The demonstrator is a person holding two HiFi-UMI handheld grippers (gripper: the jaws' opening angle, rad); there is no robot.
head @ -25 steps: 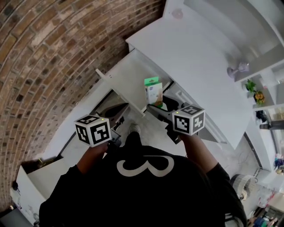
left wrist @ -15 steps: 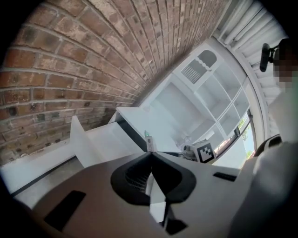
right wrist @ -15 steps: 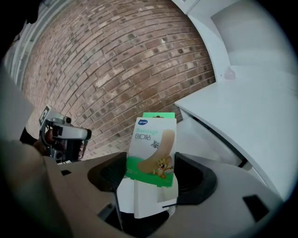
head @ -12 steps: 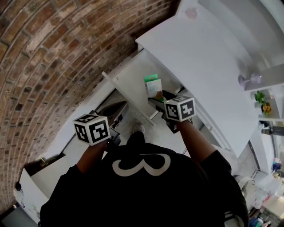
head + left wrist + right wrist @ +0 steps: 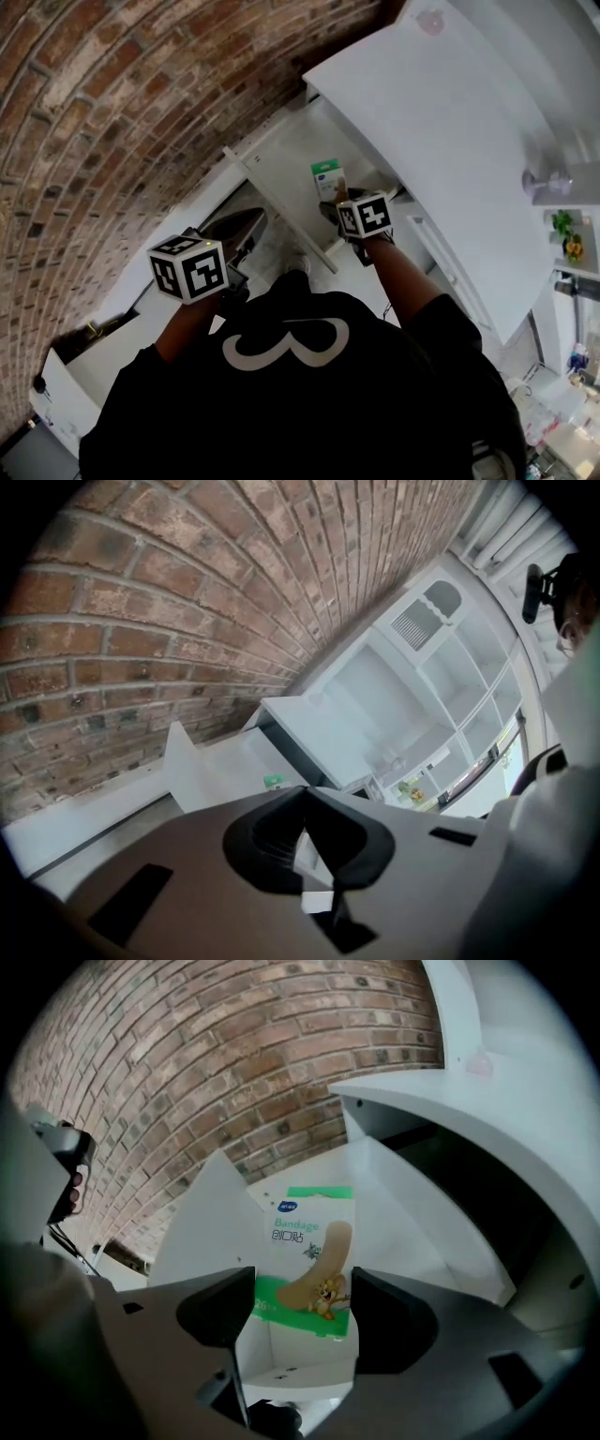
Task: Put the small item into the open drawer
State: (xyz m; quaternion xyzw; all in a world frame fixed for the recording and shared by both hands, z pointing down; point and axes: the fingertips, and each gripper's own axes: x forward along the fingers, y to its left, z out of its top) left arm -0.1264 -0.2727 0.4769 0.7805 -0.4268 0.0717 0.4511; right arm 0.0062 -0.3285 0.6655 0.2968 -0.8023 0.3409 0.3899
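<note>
Item: small bandage box (image 5: 314,1255), white with green bands at top and bottom, a tan plaster strip and a cartoon mouse printed on its face.
Item pose: upright, printed face toward the right gripper view.
Item state: clamped at its lower sides between the two jaws of the right gripper (image 5: 300,1290).
Item place: at 1 o'clock from the head view's centre, over the drawer's inside; whether it touches the floor cannot be told.
Drawer (image 5: 286,164): white, pulled open, its inside bare and white.
Drawer place: spans 11 to 1 o'clock in the head view.
</note>
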